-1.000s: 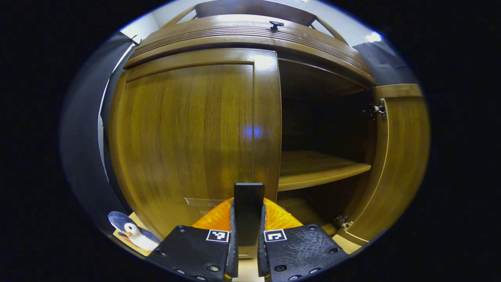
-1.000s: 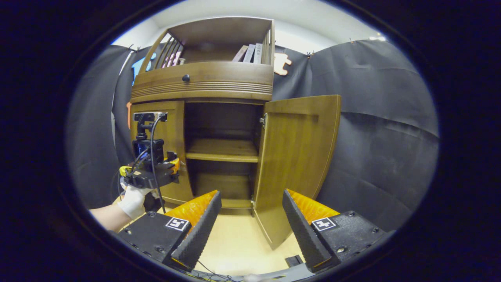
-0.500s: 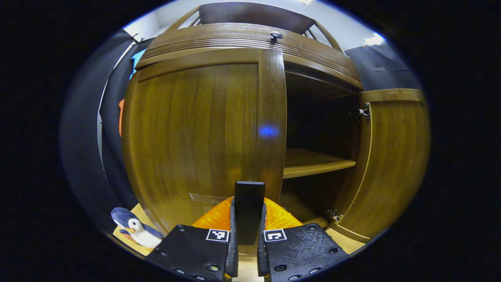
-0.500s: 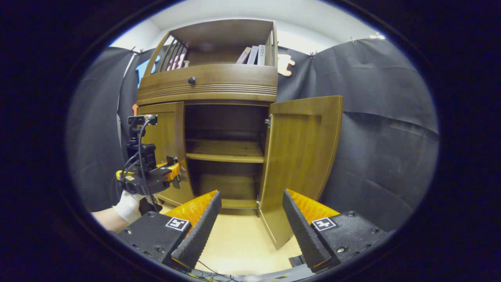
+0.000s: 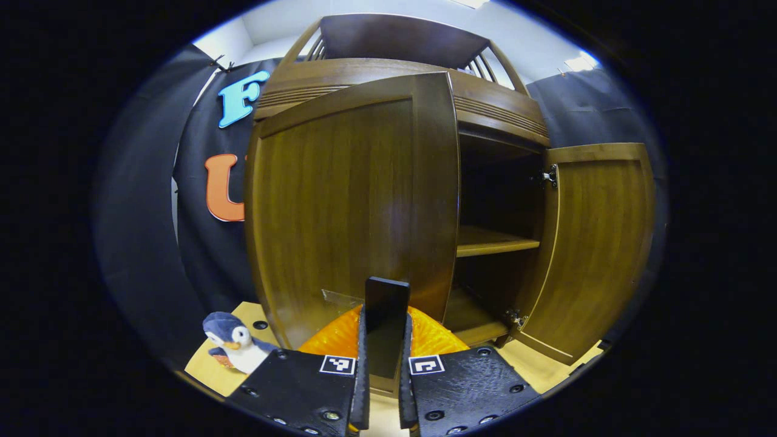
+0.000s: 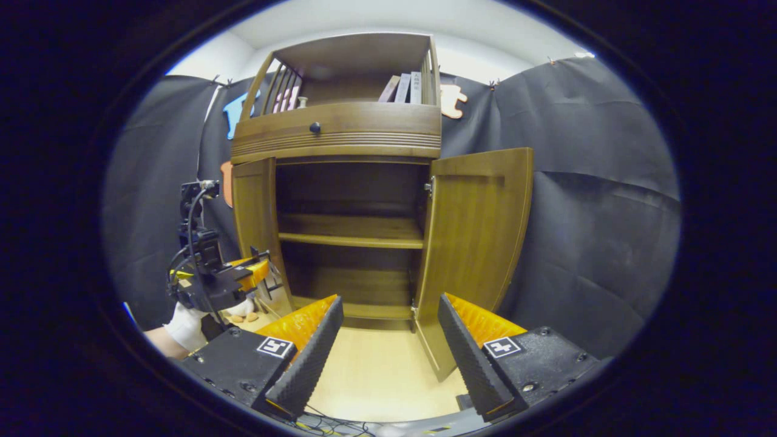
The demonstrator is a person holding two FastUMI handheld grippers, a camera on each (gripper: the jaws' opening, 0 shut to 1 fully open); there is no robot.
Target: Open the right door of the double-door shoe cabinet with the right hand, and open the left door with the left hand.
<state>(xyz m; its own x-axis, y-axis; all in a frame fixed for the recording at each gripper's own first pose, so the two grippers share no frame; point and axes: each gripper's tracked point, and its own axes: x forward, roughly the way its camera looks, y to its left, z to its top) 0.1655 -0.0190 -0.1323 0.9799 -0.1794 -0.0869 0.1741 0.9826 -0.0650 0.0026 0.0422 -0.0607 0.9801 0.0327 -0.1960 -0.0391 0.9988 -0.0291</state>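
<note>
now left hand-held gripper (image 5: 383, 340) clamps the left door (image 5: 355, 206) handle.

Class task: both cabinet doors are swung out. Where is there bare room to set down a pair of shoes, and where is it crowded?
Free: the middle shelf, the bottom board, the floor between the doors. Crowded: by the left door, where the left hand-held gripper holds it.

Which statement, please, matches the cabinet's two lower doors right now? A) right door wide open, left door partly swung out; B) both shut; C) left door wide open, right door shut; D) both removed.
A: in the right gripper view the right door stands wide open and the left door has swung out from the cabinet front, baring the shelf.
</note>
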